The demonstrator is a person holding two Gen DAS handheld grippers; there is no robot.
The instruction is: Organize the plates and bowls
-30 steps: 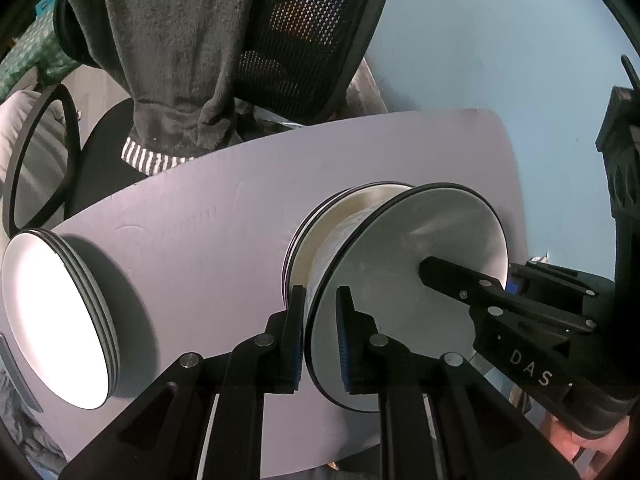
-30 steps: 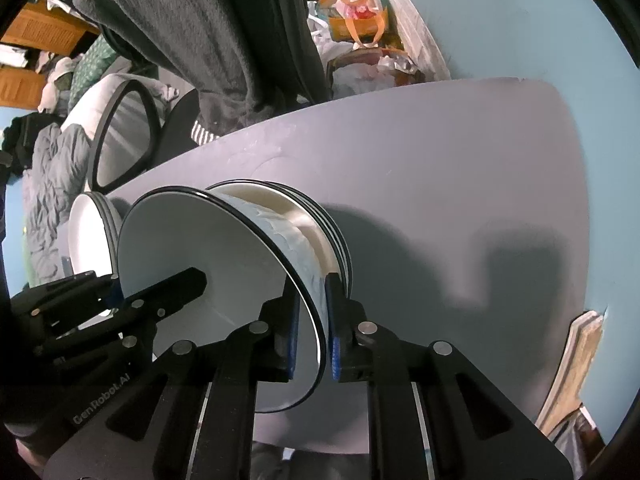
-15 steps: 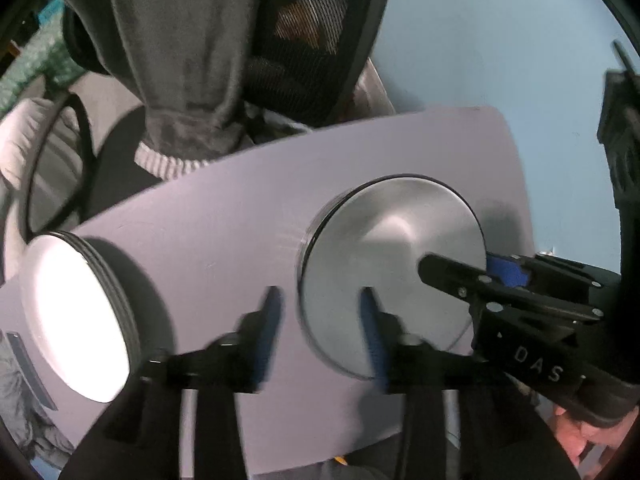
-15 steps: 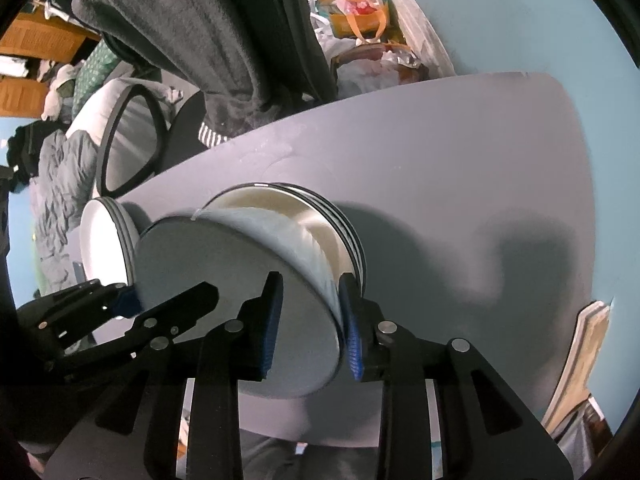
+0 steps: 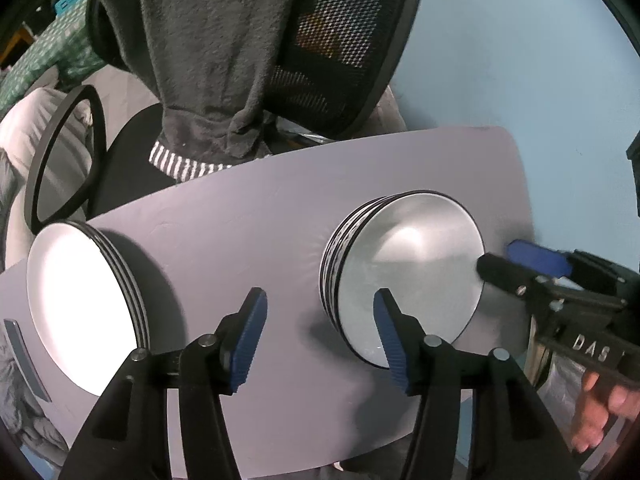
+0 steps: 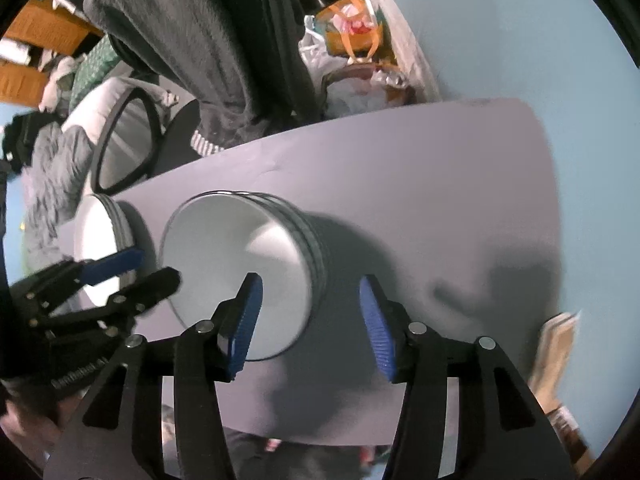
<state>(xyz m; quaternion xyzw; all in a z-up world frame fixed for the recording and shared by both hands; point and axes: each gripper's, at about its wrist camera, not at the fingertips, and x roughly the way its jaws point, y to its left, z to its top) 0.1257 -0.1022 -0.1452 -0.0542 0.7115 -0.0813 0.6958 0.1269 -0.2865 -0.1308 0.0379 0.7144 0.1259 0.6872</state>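
A stack of white black-rimmed bowls [image 5: 408, 276] [image 6: 240, 264] stands on the grey table [image 5: 248, 208]. Left of it sits a stack of white plates [image 5: 80, 312] [image 6: 100, 248]. My left gripper [image 5: 319, 294] hangs over the near left rim of the bowl stack. Its jaws are opening and the blue pads [image 5: 248, 328] touch nothing. My right gripper [image 6: 310, 280] straddles the stack's right rim, its jaws likewise opening with the pads clear of the bowl. Each gripper appears in the other's view: the right gripper [image 5: 504, 260] and the left gripper [image 6: 152, 270].
An office chair draped with a grey garment [image 5: 224, 60] stands behind the table. A person's hand [image 5: 600, 412] holds the right gripper. Bags and clutter [image 6: 352, 40] lie on the floor beyond the table's far edge, and a paper pile [image 6: 556, 352] sits past its right edge.
Both grippers held one bowl by its rim, tilted above the stack. That bowl now rests nested on top, and both pairs of jaws have spread away from it.
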